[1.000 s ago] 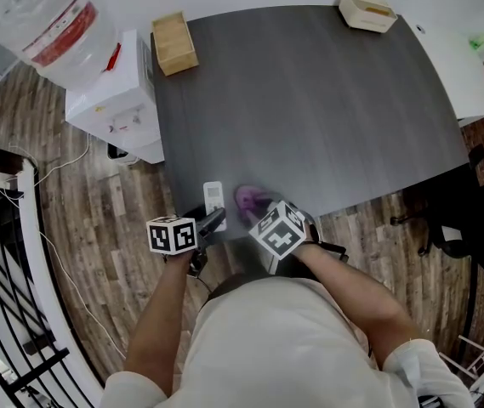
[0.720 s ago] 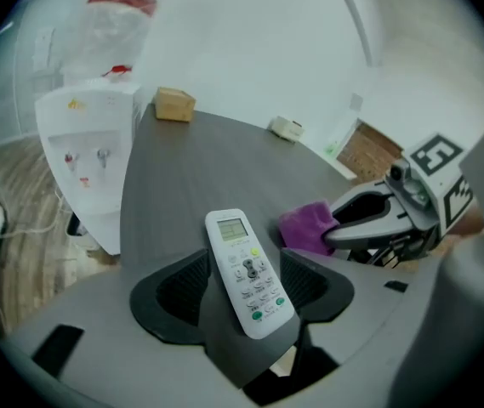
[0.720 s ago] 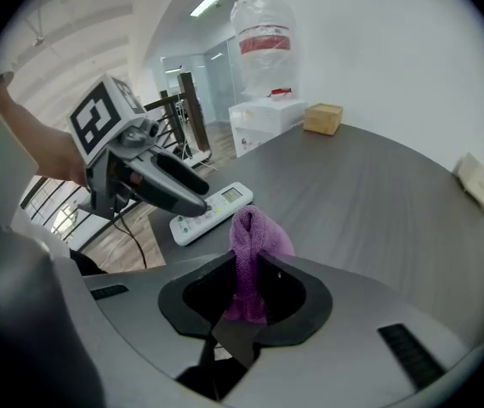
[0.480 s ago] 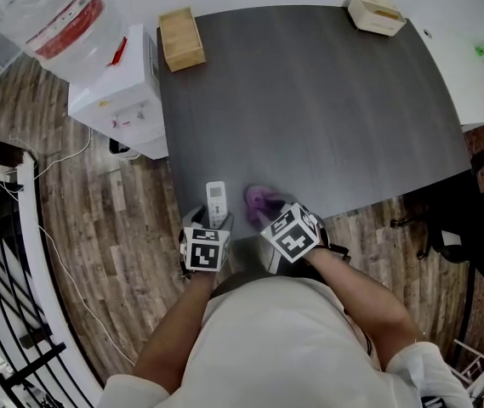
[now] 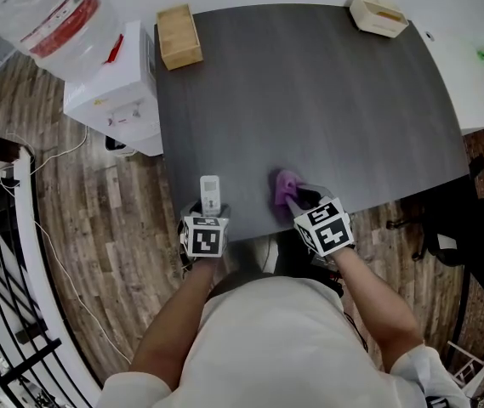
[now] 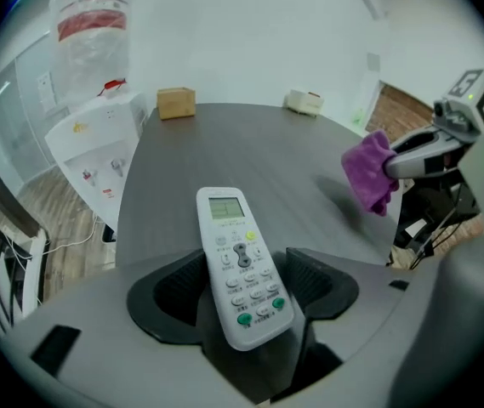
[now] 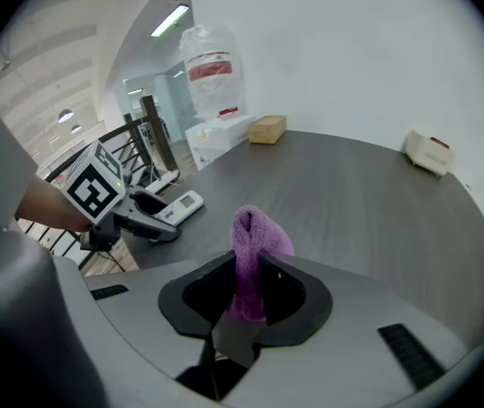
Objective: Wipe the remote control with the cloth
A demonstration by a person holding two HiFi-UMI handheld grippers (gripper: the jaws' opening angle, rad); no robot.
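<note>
Left gripper [image 5: 209,214] has just spread its jaws wide. The pads stand clear of the remote control [image 5: 211,194], which lies loose between them at the table's [image 5: 327,100] near edge, left of middle. Right gripper [image 5: 298,201], clamped on the purple cloth [image 5: 285,185], has swung right along that edge. The wiping looks finished or paused.

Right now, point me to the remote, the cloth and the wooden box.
remote [image 6: 242,266]: left gripper view, middle of its button face.
cloth [image 7: 254,236]: right gripper view, on the bunched fold that sticks up.
wooden box [image 5: 179,37]: head view, middle of its top side.
</note>
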